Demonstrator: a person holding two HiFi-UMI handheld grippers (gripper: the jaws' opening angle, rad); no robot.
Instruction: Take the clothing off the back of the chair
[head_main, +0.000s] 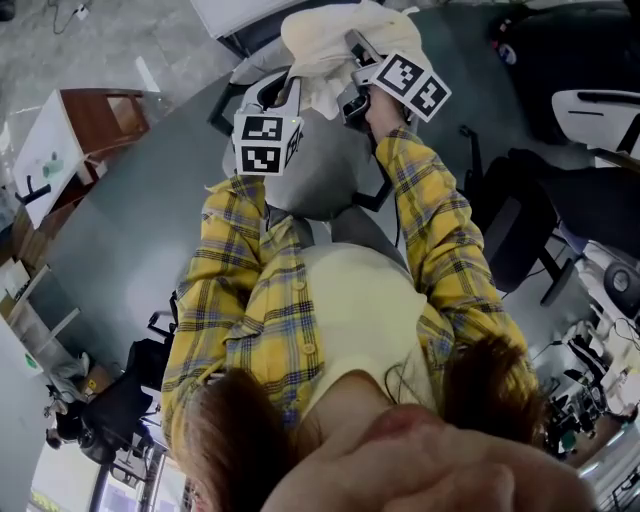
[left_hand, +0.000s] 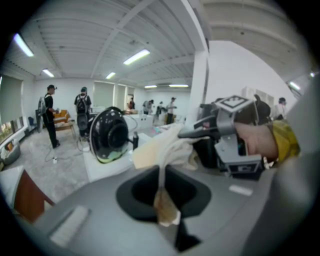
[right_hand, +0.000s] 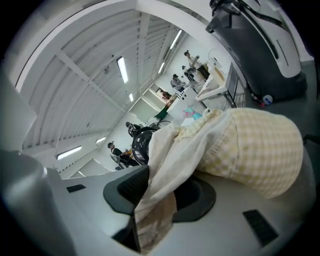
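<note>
Plainly, the clothing (right_hand: 250, 150) hangs pinched in left claw (left_hand: 167, 212) and right claw (right_hand: 155, 222).

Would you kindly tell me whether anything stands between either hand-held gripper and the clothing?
Nothing visible does. The left hand-held gripper is shut on a thin fold of the cream clothing, and the right hand-held gripper has a thicker fold of it between its jaws.
</note>
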